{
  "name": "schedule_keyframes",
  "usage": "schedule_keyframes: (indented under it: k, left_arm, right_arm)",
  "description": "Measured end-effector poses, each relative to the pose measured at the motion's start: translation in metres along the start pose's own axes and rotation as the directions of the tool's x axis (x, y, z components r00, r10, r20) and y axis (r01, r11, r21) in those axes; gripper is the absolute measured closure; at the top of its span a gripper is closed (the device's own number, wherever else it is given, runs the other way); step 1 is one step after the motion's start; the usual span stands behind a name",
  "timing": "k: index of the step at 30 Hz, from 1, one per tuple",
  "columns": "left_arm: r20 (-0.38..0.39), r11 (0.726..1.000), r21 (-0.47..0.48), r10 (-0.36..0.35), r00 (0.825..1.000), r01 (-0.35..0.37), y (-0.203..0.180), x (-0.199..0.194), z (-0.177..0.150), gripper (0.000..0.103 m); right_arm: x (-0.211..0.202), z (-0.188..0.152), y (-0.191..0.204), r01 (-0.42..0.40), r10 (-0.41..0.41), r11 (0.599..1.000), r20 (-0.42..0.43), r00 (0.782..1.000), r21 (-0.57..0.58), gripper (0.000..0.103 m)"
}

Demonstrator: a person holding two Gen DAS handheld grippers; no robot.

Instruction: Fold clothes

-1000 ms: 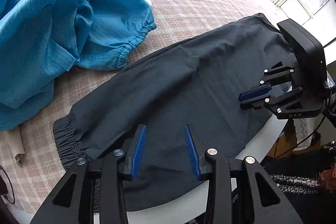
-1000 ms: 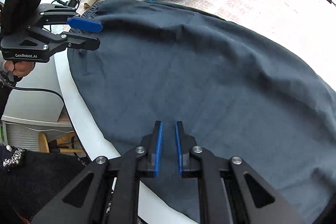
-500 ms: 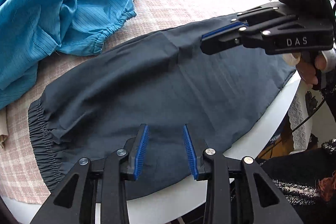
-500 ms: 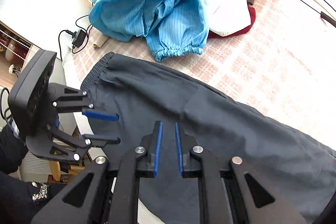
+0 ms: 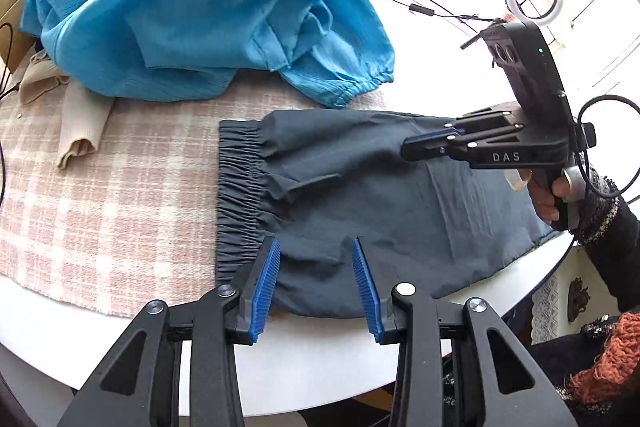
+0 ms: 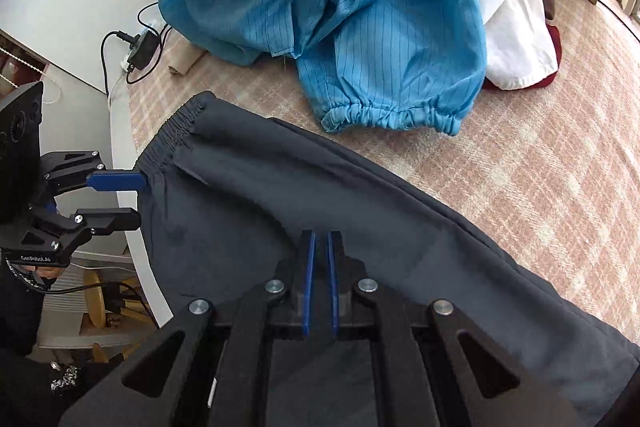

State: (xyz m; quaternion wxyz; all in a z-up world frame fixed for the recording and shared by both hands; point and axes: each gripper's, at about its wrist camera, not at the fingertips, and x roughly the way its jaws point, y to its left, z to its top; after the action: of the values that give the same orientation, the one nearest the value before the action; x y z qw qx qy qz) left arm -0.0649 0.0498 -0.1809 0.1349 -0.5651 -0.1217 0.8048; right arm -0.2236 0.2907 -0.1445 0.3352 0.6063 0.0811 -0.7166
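Dark grey trousers (image 5: 400,211) lie flat on the checked cloth, their gathered waistband (image 5: 236,195) at the left of the left wrist view. My left gripper (image 5: 316,251) is open at the near edge of the trousers beside the waistband, with nothing between its blue pads. My right gripper (image 5: 406,147) is shut and empty, hovering over the middle of the trousers. In the right wrist view the right gripper (image 6: 320,239) hangs above the trousers (image 6: 380,211). There the left gripper (image 6: 140,201) stands open at the corner of the waistband (image 6: 172,135).
A heap of blue garments (image 5: 192,19) lies behind the trousers, with a beige piece (image 5: 76,115) to its left and white and pink clothes (image 6: 516,7) to the right. A charger with cable (image 6: 140,47) lies at the table's rim. The white table edge (image 5: 320,367) is close below.
The left gripper has shifted to the waistband end of the trousers. The right gripper has lifted off the cloth and now hangs over the trousers' middle, still shut.
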Motion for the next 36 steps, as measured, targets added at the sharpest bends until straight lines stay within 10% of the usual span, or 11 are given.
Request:
schedule_keyframes:
  k: [5, 11, 18, 24, 25, 31, 36]
  left_arm:
    - [0.05, 0.994, -0.108, 0.019, 0.999, -0.013, 0.045, -0.011, 0.004, 0.067]
    - [0.055, 0.993, -0.109, -0.032, 0.998, 0.038, 0.056, -0.006, -0.006, 0.067]
    - [0.119, 0.975, -0.168, -0.129, 0.984, 0.148, 0.071, -0.016, -0.034, 0.067]
    - [0.15, 0.965, -0.22, -0.109, 0.983, 0.141, 0.102, -0.035, -0.057, 0.067]
    - [0.158, 0.963, -0.23, -0.105, 0.982, 0.14, 0.107, -0.038, -0.059, 0.067]
    - [0.196, 0.962, -0.234, -0.092, 0.976, 0.138, 0.121, -0.048, -0.065, 0.067]
    - [0.185, 0.972, -0.172, -0.127, 0.974, 0.16, 0.112, -0.044, -0.058, 0.067]
  right_arm:
    - [-0.008, 0.009, -0.008, 0.174, -0.175, 0.983, 0.009, 0.985, 0.061, 0.098]
    - [-0.018, 0.012, 0.051, 0.008, -0.009, 1.0, 0.055, 0.998, 0.015, 0.083]
    - [0.021, 0.023, 0.061, 0.294, -0.289, 0.955, -0.095, 0.952, 0.038, 0.079]
    - [0.0, 0.05, 0.115, 0.035, -0.035, 0.993, -0.003, 0.999, 0.116, 0.059]
    - [0.006, 0.059, 0.132, 0.033, -0.033, 0.995, -0.002, 0.999, 0.098, 0.046]
    - [0.069, 0.082, 0.169, 0.209, -0.199, 0.975, -0.129, 0.971, 0.071, 0.044]
    - [0.062, 0.072, 0.144, 0.103, -0.087, 0.985, -0.122, 0.989, 0.135, 0.055]
